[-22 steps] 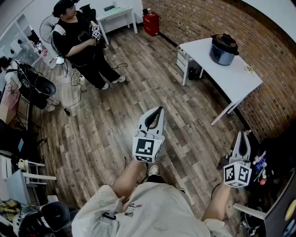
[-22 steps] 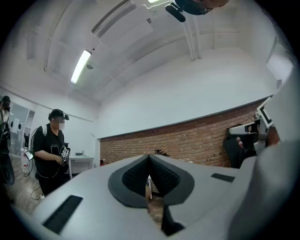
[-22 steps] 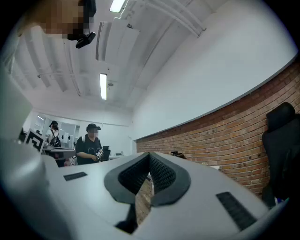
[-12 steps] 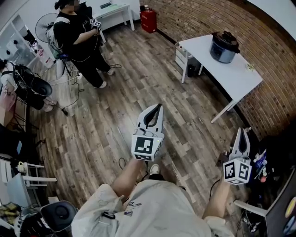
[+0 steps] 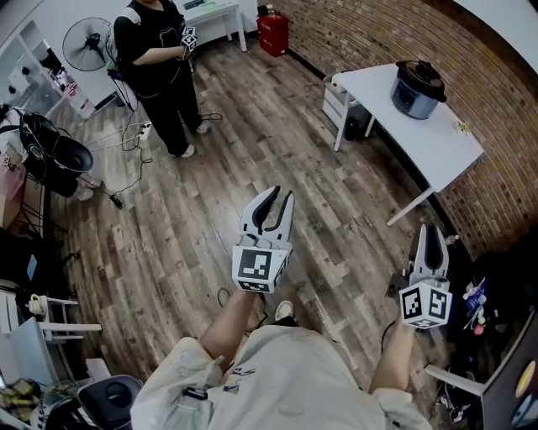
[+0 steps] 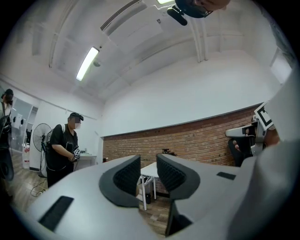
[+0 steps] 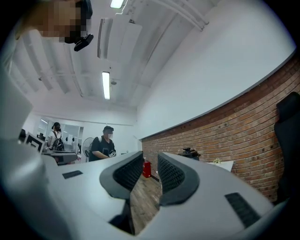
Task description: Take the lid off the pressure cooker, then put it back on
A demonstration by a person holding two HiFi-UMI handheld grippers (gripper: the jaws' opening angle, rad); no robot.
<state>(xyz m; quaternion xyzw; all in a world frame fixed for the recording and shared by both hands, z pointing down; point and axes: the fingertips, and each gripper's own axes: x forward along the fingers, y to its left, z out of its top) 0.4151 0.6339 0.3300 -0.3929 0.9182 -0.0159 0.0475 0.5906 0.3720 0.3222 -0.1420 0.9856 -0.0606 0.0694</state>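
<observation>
The dark pressure cooker (image 5: 418, 86) stands with its lid on at the far end of a white table (image 5: 437, 143) by the brick wall, well away from both grippers. My left gripper (image 5: 280, 198) is held level over the wooden floor, and its jaws stand a little apart with nothing between them. The right gripper (image 5: 429, 228) hovers near the table's near corner, also slightly open and empty. In the left gripper view the left gripper (image 6: 148, 171) frames the table (image 6: 149, 169), with the cooker (image 6: 168, 153) tiny beyond. The right gripper view shows the right gripper (image 7: 150, 171) and the cooker (image 7: 190, 152).
A person in black (image 5: 160, 59) stands at the far left holding another marker cube. A fan (image 5: 84, 46), a red extinguisher (image 5: 274, 32) and a second white table (image 5: 210, 13) line the back. Cables lie on the floor (image 5: 143, 134). Dark clutter (image 5: 496, 294) sits at the right.
The person in black has moved further back toward the small far table. Both grippers stay over the floor in nearly the same places. The view has shifted slightly.
</observation>
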